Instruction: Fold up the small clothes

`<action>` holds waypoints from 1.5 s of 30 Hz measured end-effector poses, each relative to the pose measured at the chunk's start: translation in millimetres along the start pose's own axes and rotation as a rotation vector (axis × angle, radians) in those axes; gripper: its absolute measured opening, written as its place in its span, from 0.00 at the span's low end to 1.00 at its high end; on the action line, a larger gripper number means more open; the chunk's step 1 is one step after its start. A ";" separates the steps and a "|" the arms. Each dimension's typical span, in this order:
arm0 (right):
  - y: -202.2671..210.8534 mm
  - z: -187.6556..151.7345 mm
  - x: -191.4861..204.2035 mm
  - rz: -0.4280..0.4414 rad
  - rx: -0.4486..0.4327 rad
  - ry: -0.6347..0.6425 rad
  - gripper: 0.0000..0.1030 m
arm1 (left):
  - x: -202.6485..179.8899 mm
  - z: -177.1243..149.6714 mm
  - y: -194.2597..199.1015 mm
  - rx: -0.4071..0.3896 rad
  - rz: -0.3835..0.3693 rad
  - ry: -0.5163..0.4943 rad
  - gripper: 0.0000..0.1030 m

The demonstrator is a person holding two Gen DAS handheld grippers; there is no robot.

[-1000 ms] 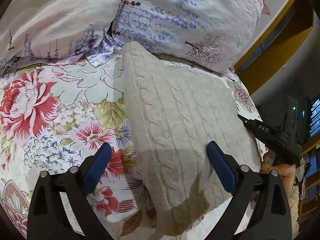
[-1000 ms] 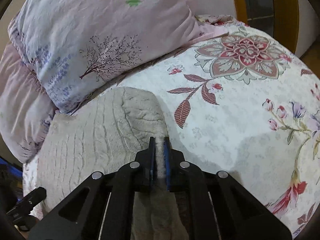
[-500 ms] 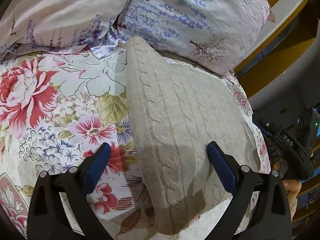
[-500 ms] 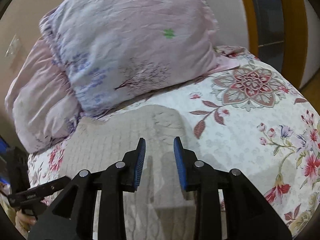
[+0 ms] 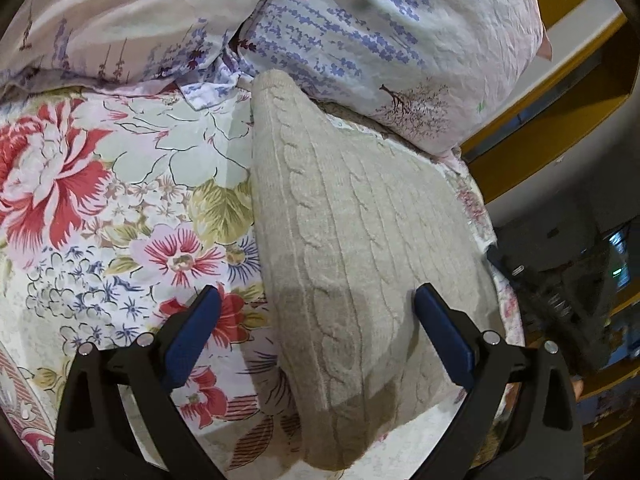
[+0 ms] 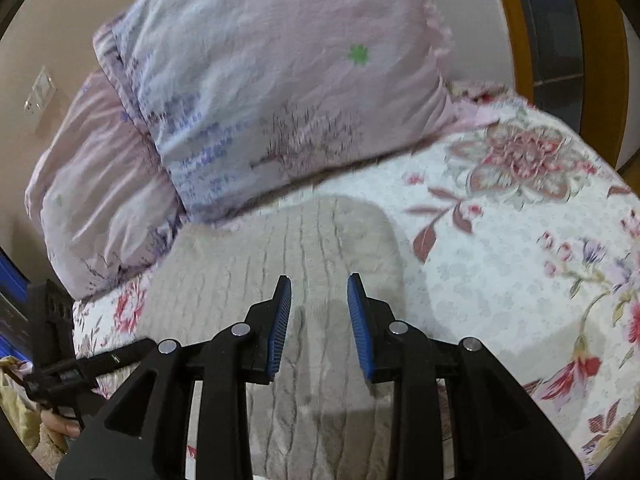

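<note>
A beige cable-knit sweater (image 5: 352,248) lies folded flat on the floral bedspread (image 5: 120,208), its far end against the pillows. My left gripper (image 5: 316,308) is wide open and empty, hovering above the sweater's near left part. In the right wrist view the same sweater (image 6: 288,264) lies below my right gripper (image 6: 318,296), which is open and empty, a little above the knit. The right gripper also shows as a dark shape (image 5: 560,292) at the right edge of the left wrist view.
Two lavender-print pillows (image 5: 360,28) (image 6: 256,92) lie at the head of the bed, touching the sweater's far end. A wooden frame (image 5: 560,92) stands to the right. The bedspread (image 6: 520,248) stretches right of the sweater. The left gripper (image 6: 72,372) shows at lower left.
My right gripper has let go of the sweater's edge, opened and lifted back. The sweater has settled flat. My left gripper stayed open and drifted slightly.
</note>
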State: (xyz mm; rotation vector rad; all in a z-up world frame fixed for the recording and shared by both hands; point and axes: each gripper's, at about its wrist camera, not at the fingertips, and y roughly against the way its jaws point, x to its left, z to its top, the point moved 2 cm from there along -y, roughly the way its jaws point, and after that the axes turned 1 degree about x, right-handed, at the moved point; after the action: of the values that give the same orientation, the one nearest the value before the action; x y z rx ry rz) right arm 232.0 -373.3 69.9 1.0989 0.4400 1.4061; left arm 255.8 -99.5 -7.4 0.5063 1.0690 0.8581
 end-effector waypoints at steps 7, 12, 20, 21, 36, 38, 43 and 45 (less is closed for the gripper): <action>-14.3 -9.7 1.8 -0.049 0.027 0.042 0.31 | 4.3 0.6 -1.7 0.003 -0.096 0.054 0.94; -8.1 -2.3 -5.4 0.009 0.037 -0.006 0.37 | 5.3 1.9 -4.8 0.023 -0.159 0.090 0.94; -1.5 16.6 -51.4 0.129 0.031 -0.259 0.69 | 16.4 10.5 -5.1 0.039 -0.243 0.160 0.93; -4.0 16.9 -54.8 0.141 0.043 -0.276 0.69 | 17.1 11.6 -4.9 0.040 -0.247 0.164 0.93; -47.5 20.8 -54.6 0.304 0.221 -0.273 0.62 | 19.3 31.8 -15.3 0.043 -0.298 0.190 0.88; -51.1 19.7 -49.3 0.323 0.233 -0.258 0.60 | 18.1 33.0 -16.7 0.043 -0.297 0.186 0.88; -55.6 19.1 -45.2 0.354 0.241 -0.239 0.51 | 13.9 35.0 -20.0 0.045 -0.282 0.164 0.82; -60.0 16.2 -43.0 0.376 0.251 -0.247 0.43 | 11.8 35.1 -23.2 0.053 -0.274 0.157 0.72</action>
State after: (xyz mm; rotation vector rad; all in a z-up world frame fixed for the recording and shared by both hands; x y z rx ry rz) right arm 270.4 -406.9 14.2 1.6027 0.2417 1.5401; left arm 298.6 -102.3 -16.1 0.3295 1.2748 0.6358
